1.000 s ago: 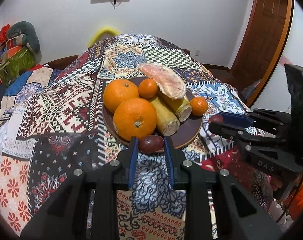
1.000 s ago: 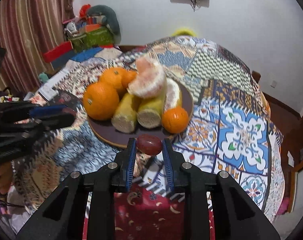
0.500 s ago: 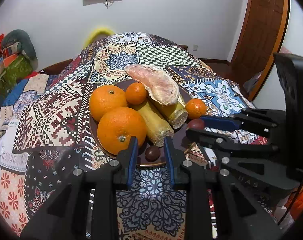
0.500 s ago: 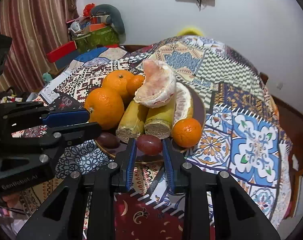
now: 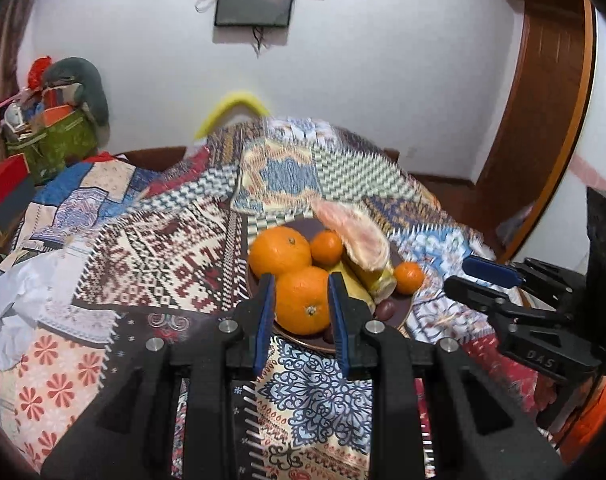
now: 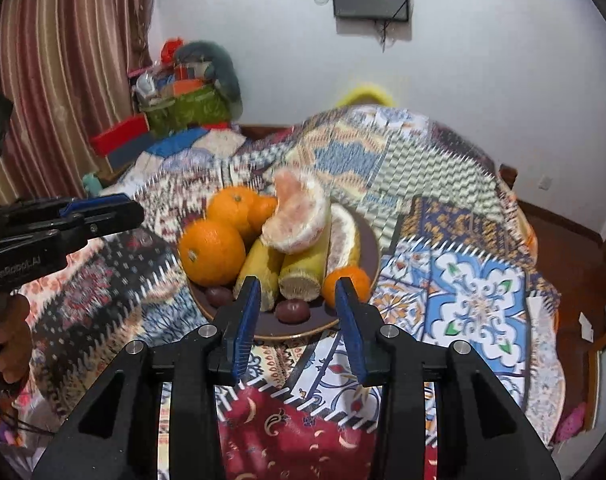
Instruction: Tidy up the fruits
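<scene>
Patchwork-covered surface (image 6: 479,300): fruit is seen piled on a brown plate (image 6: 367,240). Nothing is held by the right tool (image 6: 297,294), its jaws just parted above a released grape (image 6: 291,311); the left tool (image 5: 299,294) is closed, empty.

We list: patterned cloth cover (image 6: 475,296), woven and matt; dark plate (image 6: 369,240), smooth, faintly glossy; oranges (image 6: 211,252) with dimpled peel (slight sheen); wooden door (image 5: 543,120), polished.

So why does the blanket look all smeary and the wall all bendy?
Left wrist view: the blanket is streaked with motion blur, the oranges sharper. Right wrist view: the same smear on the blanket, worst at its far edge. Both views: the fisheye lens curves the wall and door.
</scene>
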A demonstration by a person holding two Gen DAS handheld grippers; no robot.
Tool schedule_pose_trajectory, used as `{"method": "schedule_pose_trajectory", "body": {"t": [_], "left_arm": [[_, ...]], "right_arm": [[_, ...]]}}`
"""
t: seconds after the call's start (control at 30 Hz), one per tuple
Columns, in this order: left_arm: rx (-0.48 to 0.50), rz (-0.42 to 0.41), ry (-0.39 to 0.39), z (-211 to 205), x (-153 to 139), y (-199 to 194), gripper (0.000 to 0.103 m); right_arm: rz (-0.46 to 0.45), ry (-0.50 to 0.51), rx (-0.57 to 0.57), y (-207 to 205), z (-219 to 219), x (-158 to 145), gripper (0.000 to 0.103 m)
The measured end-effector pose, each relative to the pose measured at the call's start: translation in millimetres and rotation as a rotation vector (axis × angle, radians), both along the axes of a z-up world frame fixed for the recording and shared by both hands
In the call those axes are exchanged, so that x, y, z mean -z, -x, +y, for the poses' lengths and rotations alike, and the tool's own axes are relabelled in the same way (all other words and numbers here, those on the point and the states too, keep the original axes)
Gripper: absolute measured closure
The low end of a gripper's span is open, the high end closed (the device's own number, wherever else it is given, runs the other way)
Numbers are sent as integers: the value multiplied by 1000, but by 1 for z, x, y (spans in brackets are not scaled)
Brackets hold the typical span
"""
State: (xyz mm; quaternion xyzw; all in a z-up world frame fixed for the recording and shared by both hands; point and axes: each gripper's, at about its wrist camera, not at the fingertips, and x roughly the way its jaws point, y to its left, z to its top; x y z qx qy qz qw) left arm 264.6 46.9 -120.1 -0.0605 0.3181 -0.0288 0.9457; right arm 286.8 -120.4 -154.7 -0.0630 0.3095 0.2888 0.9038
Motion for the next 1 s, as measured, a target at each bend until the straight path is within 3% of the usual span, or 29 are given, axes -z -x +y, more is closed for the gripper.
{"method": "schedule_pose_trajectory", "body": {"t": [0.33,0.5,0.63,0.73,0.8,0.87,1.0], "left_arm": [[-56,-233,-28,-19,-80,77,77],[-79,-353,-54,-32,-109,125,65],[-96,-419,-88,-40,-122,154,60],[-99,-441,-101,-45,-127,167,53],[-106,-453,-108,-46,-128,173,42],[-111,-458,-110,-46,-129,179,39],[-118,-457,-96,-42,-127,183,23]], "right_arm": [[-259,-137,44,84,-21,-95,68],[-343,-183,62,124,-26,-123,67],[-385,-212,87,146,-31,-132,50],[-386,-237,102,152,-34,-133,44],[-400,-235,116,155,-34,-134,38],[-422,-222,134,158,-33,-133,32],[-438,-227,143,162,-33,-135,21]]}}
